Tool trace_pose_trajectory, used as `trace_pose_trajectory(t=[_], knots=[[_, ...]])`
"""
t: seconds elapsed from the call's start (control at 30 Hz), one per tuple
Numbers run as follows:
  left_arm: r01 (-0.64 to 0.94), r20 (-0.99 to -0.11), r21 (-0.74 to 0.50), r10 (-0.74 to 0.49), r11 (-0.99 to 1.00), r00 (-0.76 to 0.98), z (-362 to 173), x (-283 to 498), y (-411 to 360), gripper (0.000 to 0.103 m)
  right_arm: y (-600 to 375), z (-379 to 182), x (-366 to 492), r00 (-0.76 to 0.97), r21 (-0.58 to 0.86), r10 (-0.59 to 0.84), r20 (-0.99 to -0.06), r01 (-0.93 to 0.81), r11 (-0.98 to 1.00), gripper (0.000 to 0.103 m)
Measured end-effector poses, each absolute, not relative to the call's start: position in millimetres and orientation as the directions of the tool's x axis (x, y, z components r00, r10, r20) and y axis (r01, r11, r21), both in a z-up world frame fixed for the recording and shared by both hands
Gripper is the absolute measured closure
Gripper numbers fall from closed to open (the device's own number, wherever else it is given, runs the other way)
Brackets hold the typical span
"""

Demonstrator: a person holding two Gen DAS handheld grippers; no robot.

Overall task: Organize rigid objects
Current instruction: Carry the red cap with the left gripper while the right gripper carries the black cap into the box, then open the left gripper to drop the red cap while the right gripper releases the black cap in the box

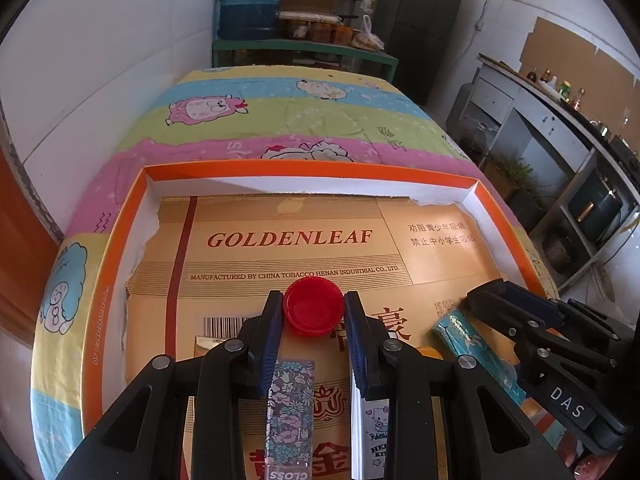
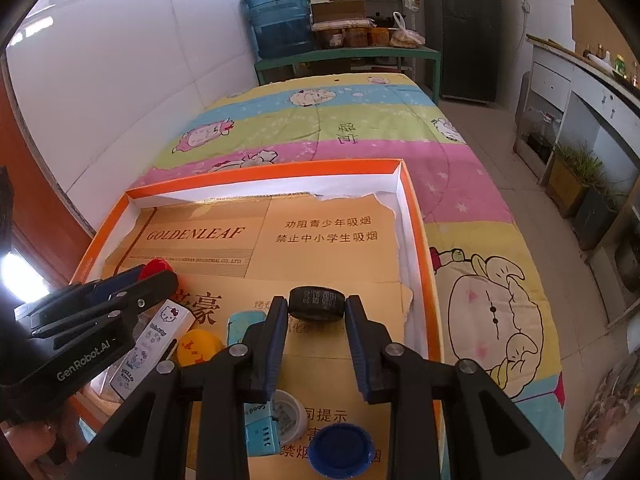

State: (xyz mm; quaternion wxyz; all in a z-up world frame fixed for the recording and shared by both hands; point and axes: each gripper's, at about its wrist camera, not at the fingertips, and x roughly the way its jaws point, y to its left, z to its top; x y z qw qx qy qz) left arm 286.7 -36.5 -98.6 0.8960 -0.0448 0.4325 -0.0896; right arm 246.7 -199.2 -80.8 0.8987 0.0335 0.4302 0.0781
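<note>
Your left gripper (image 1: 313,312) has its blue fingers (image 1: 271,332) narrowed down tight on the red bottle cap (image 1: 313,311), and your right gripper (image 2: 316,305) is pinching the black cap (image 2: 317,303) edge-on the same way, so both caps sit right at the tips where you can set them down cleanly. Both hang over the open middle of the orange-rimmed box (image 1: 120,240) on the bed (image 2: 360,128), probably because the near end is crowded with the Hello Kitty box (image 2: 154,346), yellow cap (image 2: 199,346) and blue cap (image 2: 342,454).
</note>
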Motion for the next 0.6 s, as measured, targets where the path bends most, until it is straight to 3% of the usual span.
trace_pose_trajectory(t=[0.37,0.6], knots=[[0.127,-0.752,-0.189,-0.226,0.974,0.619,-97.7,283.5,-29.4,0.071,-198.8,-81.0,244.2,0.613,0.124,0.165,-0.773,-0.108,0.986,0.073],[0.128,-0.734,-0.184,-0.222,0.975,0.642,-92.1,281.0,-27.7,0.053,-197.7,-82.3,242.5,0.614,0.114,0.157,-0.773,-0.108,0.988,0.071]])
